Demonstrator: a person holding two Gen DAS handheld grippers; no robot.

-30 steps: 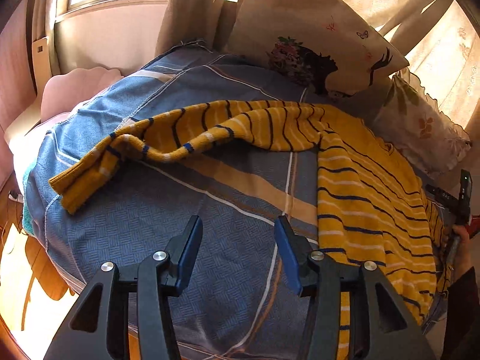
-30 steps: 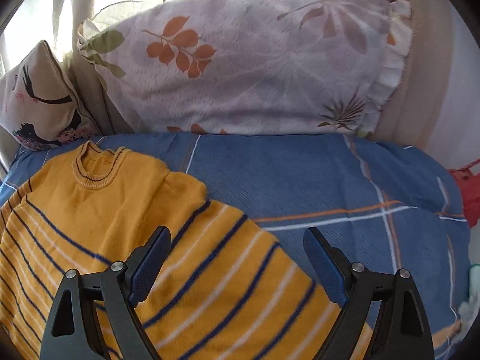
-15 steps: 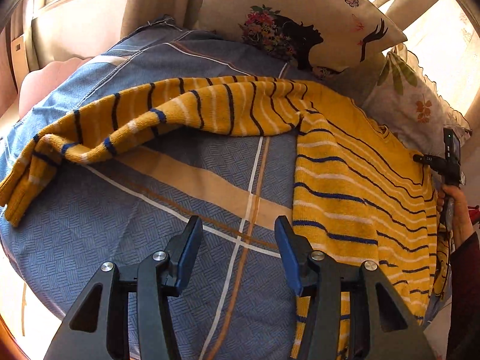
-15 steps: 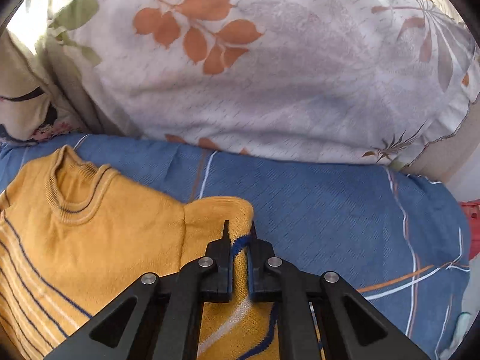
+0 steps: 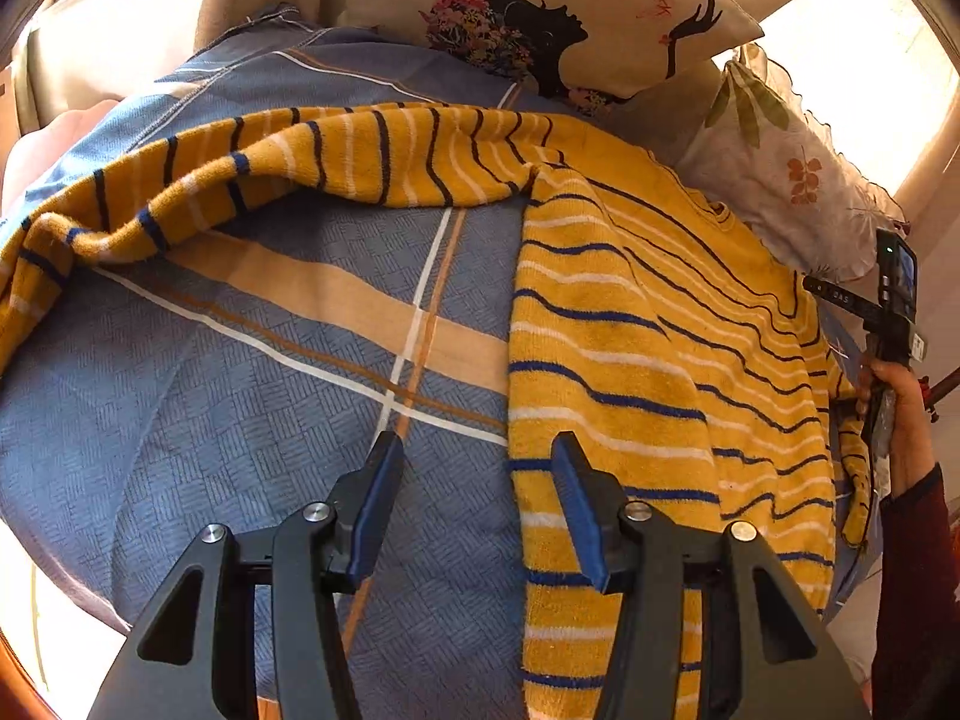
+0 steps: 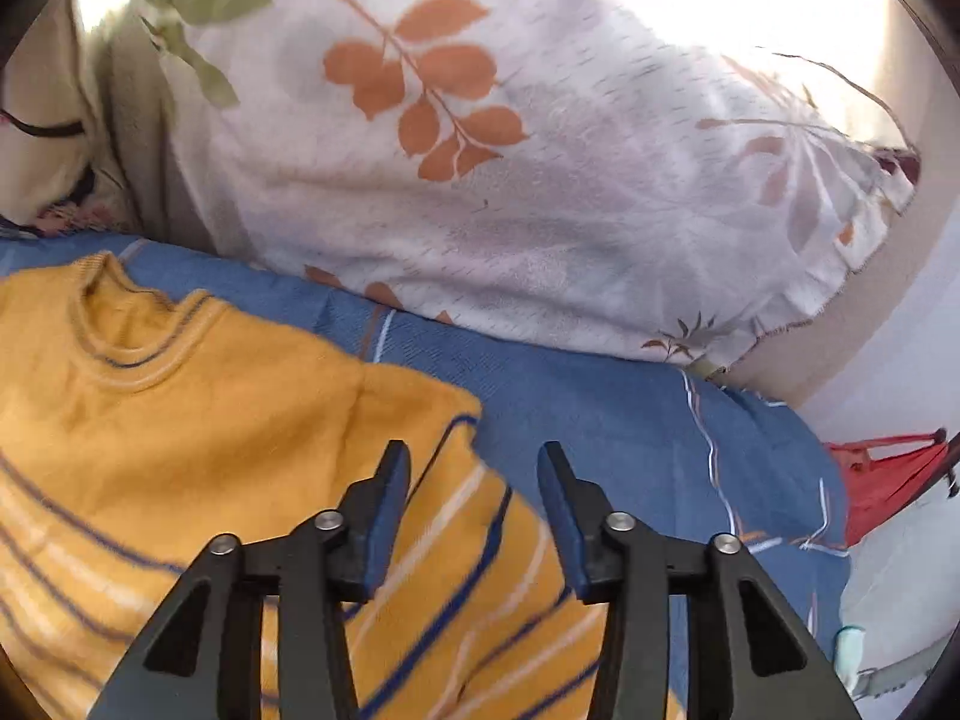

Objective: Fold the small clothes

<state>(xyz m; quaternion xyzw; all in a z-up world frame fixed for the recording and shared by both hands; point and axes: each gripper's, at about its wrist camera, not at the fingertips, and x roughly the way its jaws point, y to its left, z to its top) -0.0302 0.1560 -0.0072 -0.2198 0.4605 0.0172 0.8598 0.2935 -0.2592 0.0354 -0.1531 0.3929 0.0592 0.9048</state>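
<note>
A yellow sweater with navy and white stripes (image 5: 636, 324) lies on the blue plaid bed cover (image 5: 240, 420). One sleeve (image 5: 252, 162) stretches out to the left. My left gripper (image 5: 474, 450) is open and empty, low over the sweater's left side edge near the hem. In the right wrist view the sweater's collar (image 6: 126, 336) and right shoulder (image 6: 384, 414) show. My right gripper (image 6: 474, 459) is open and empty above the folded-in right sleeve (image 6: 480, 570). It also shows in the left wrist view (image 5: 888, 312), held in a hand.
A cream pillow with a black silhouette print (image 5: 540, 18) and a white pillow with orange leaves (image 6: 510, 168) stand at the head of the bed. A red object (image 6: 888, 480) lies beyond the bed's right edge. The bed edge drops off at the left (image 5: 36, 570).
My right gripper was shut on the right sleeve half a second ago; it is now open and has let go. My left gripper has moved forward and right, to the sweater's edge.
</note>
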